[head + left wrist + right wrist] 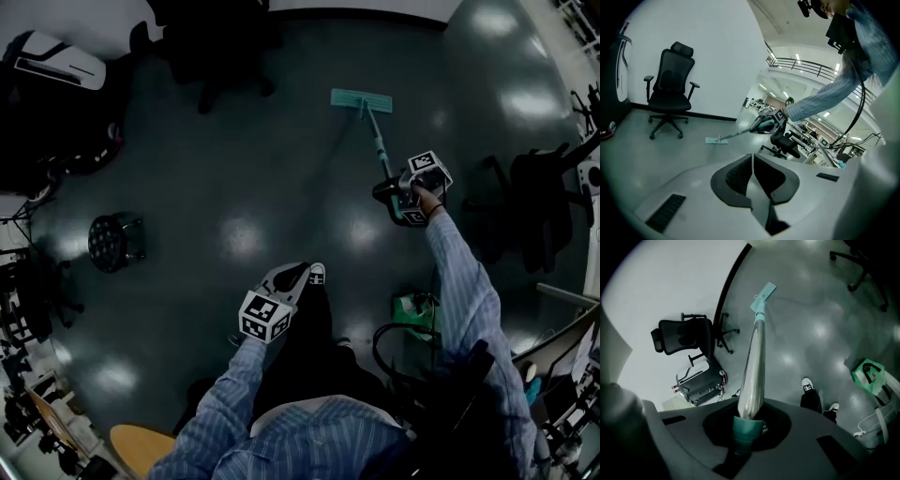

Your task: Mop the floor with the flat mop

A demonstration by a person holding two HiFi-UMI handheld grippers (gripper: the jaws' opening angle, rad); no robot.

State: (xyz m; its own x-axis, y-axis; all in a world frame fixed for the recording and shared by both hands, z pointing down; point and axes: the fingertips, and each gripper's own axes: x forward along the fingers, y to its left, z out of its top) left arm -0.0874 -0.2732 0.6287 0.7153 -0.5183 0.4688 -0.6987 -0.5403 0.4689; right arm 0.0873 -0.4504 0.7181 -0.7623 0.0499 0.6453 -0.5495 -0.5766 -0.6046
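- The left gripper (298, 277) hangs close to the person's body, just above their shoes (806, 385). Its jaws are pressed together with nothing between them. It is not touching the mop.
- A green bag (412, 314) sits on the floor (234, 187) by the person's right side.
- The right gripper (394, 190) is held out farther in front, on a stretched arm. Its jaws are squeezed tight on the teal end of the flat mop (752, 366).
- This gripper is the only one on the mop, so I think it must do the pushing and pulling by itself.
- The handle (375, 136) is long and shiny. It runs straight away from the right gripper, sloping down to the floor, forward and a bit to the left.
- The mop head (356, 99) is at the far end. It lies flat on the dark floor, with its long side across the handle.
- Beyond the mop head, a black office chair (670, 93) stands by the white wall, well apart from it.
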